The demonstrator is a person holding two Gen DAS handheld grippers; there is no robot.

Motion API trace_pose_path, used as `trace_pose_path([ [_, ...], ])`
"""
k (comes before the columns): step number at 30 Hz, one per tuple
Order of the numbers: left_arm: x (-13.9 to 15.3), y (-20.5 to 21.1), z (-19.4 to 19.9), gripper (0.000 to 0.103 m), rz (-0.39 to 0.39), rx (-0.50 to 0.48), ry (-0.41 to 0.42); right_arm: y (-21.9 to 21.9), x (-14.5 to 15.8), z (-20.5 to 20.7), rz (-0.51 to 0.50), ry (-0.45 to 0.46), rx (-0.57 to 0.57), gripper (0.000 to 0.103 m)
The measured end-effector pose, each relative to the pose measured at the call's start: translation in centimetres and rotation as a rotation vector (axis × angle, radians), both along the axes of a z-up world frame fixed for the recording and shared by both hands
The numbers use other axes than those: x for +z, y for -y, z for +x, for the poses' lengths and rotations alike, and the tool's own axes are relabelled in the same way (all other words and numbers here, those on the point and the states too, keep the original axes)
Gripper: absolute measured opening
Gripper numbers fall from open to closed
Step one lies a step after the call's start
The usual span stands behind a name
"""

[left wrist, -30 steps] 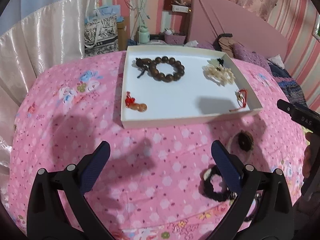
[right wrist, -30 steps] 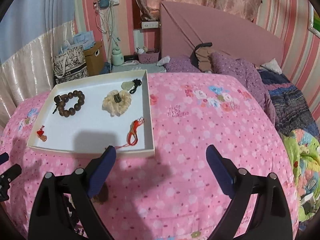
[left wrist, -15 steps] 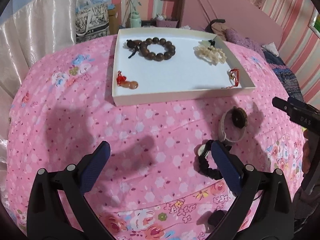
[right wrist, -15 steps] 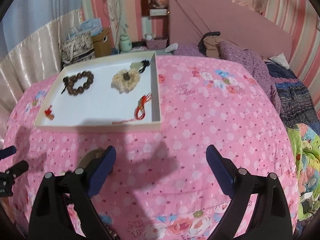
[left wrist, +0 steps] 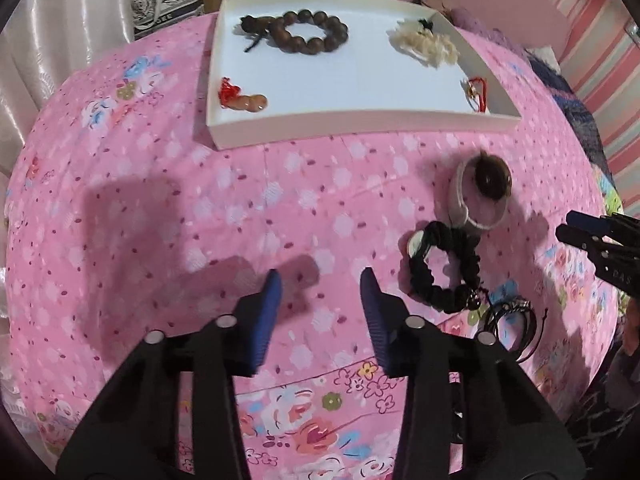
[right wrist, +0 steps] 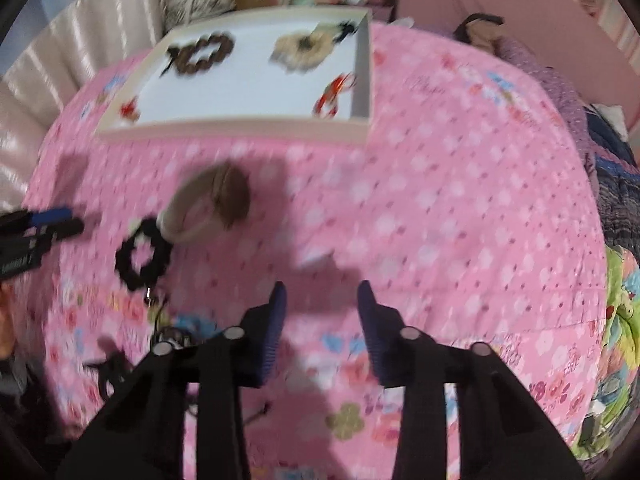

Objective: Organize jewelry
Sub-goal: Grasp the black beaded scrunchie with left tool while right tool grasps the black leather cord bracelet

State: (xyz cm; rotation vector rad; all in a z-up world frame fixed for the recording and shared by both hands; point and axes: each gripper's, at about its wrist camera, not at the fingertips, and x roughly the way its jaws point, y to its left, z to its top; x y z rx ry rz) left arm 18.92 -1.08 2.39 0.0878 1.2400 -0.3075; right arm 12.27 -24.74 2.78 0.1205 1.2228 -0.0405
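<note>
A white tray on the pink quilt holds a brown bead bracelet, a cream bracelet, a red-tasselled amber charm and a red cord piece. On the quilt lie a white band with a brown disc, a black scrunchie bracelet and dark cords. My left gripper is open and empty, left of the scrunchie. My right gripper is open and empty over bare quilt, right of the scrunchie; its view is blurred.
The tray stands at the far side of the bed. A white curtain hangs at the left, bags stand behind the tray, and pillows lie by the pink headboard at the right.
Both grippers have pulled back and tilted down, so the loose pieces on the quilt show fully. The jaws of both have narrowed from wide open to a smaller gap.
</note>
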Motion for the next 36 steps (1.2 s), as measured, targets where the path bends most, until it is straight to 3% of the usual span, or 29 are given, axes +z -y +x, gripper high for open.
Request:
trace_pose_path([
  [3, -0.2, 1.0, -0.3, 0.039, 0.009, -0.024, -0.002, -1.3, -0.4, -0.8, 0.022, -0.028, 0.046, 0.031],
  [16, -0.7, 2.8, -0.6, 0.039, 0.019, -0.065, -0.032, -5.5, -0.7, -2.3, 0.03, -0.062, 0.17, 0.032],
  [36, -2.4, 4.7, 0.1, 0.04, 0.035, -0.079, -0.063, -6.8, -2.2, -1.7, -0.001, -0.091, 0.183, 0.032],
])
